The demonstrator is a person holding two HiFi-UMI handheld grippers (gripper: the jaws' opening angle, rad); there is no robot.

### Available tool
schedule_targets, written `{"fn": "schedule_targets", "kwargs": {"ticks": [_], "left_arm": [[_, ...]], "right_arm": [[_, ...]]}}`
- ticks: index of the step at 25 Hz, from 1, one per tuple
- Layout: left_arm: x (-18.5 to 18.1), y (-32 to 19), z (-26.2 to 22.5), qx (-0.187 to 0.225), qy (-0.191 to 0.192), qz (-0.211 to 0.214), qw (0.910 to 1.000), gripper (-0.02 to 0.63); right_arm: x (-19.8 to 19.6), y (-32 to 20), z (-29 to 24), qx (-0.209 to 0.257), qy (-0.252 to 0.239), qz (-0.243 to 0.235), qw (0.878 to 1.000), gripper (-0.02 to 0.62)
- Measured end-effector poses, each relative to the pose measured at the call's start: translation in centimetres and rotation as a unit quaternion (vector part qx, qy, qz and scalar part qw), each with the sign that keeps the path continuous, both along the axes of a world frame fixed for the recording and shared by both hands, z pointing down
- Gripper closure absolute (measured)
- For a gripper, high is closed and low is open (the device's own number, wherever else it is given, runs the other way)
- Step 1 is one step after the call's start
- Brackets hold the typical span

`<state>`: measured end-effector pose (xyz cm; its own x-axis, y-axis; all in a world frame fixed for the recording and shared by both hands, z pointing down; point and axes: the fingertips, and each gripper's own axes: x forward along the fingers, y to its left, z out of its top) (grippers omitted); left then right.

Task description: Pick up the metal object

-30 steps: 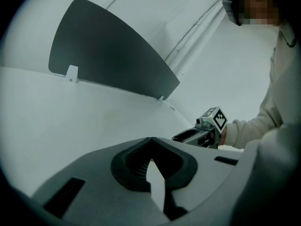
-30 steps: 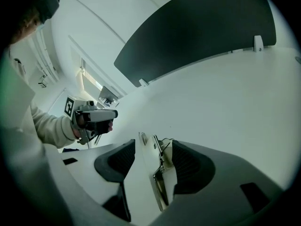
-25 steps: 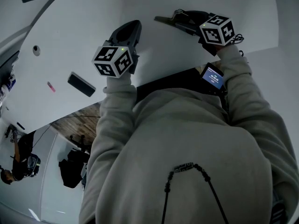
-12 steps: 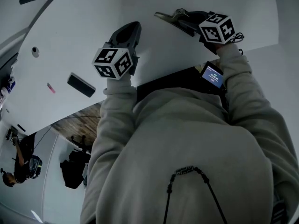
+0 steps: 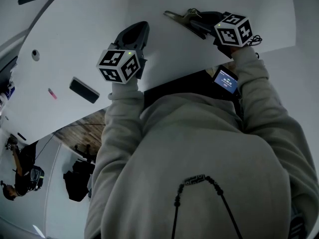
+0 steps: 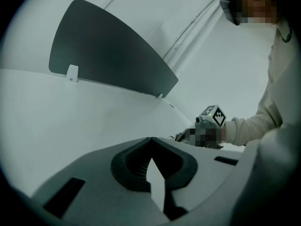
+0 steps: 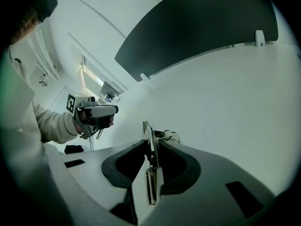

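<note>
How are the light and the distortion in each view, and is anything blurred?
Head view: dim, bluish light; fisheye curves the table edge. Left gripper view: dark round corners; a mosaic patch at top right, the rest sharp. Right gripper view: same dark corners; the clip is sharp, with a pale glint.

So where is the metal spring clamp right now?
The metal spring clamp is gripped between the pads of the right claw. In the head view it shows at the top right, over the white table, to the right of the left claw.
</note>
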<state>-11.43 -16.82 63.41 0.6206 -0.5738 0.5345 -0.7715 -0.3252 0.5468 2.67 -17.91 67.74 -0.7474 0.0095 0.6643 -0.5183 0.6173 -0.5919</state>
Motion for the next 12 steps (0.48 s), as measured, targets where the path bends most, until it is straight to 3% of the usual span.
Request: {"fn": "schedule_targets", "kwargs": {"ticks": [12], "left_arm": [[1.1, -0.2, -2.3, 0.021, -0.004, 0.000, 0.9998, 0.603]], "right_arm": [[1.1, -0.7, -2.6, 0.023, -0.016, 0.014, 1.000, 0.491]]}}
